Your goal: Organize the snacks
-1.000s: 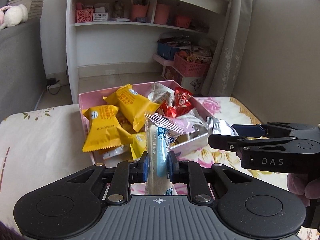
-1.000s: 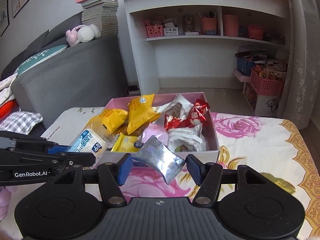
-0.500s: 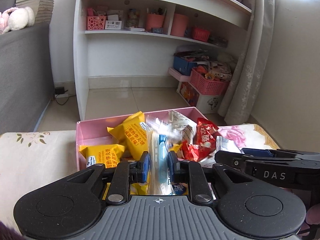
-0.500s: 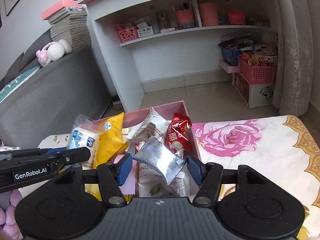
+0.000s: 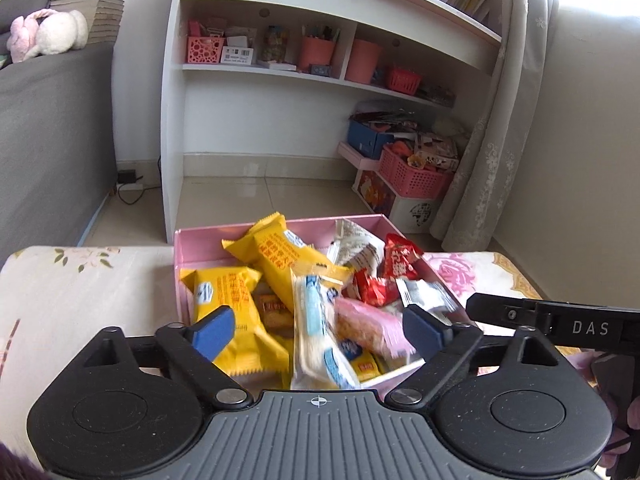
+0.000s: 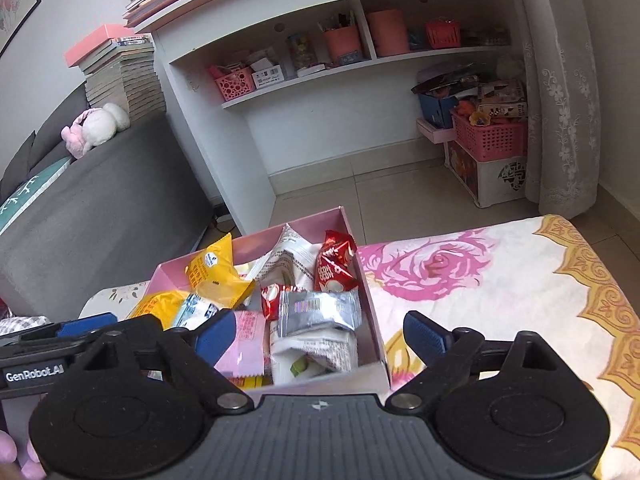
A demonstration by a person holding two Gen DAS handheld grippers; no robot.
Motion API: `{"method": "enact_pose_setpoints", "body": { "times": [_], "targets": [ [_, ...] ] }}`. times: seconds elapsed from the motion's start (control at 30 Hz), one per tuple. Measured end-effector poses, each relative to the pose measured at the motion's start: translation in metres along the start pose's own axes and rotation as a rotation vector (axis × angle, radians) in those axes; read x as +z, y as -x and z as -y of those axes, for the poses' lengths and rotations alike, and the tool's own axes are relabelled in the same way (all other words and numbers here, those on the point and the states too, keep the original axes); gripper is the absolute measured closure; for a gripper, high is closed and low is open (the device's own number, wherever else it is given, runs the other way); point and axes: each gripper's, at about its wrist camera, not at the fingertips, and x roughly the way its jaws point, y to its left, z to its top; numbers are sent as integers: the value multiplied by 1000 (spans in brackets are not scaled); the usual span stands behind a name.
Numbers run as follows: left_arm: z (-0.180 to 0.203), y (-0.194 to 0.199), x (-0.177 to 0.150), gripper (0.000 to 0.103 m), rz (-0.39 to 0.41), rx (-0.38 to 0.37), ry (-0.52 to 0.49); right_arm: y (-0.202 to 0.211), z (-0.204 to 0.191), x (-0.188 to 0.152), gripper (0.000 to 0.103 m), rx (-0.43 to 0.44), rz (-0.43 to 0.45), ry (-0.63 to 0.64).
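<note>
Both grippers, left gripper and right gripper, have just spread wide, dropping the blue-white packet and silver packet into the pink box; back off gently without snagging wrappers.

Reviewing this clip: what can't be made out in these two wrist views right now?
- Left wrist view: white and blue packet is motion-blurred; its print is unreadable.
- Both views: pink box near wall and floor are hidden by each gripper's body and the piled snacks.
- Right wrist view: silver packet shows no readable label.
</note>
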Motion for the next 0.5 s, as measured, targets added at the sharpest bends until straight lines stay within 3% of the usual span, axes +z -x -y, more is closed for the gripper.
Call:
{"method": "enact_pose_setpoints", "body": {
  "times": [0.13,0.4,0.5],
  "targets": [
    [-2,25,-12,4,-32,14,11,24,-4,-7,13,-21,-17,35],
    [9,74,-45,1,-131,127,-13,77,-30,-33,9,-57,-32,121],
    [17,97,-59,1,-128,175,-22,96,-41,-43,9,-75,-49,129]
  ]
}}
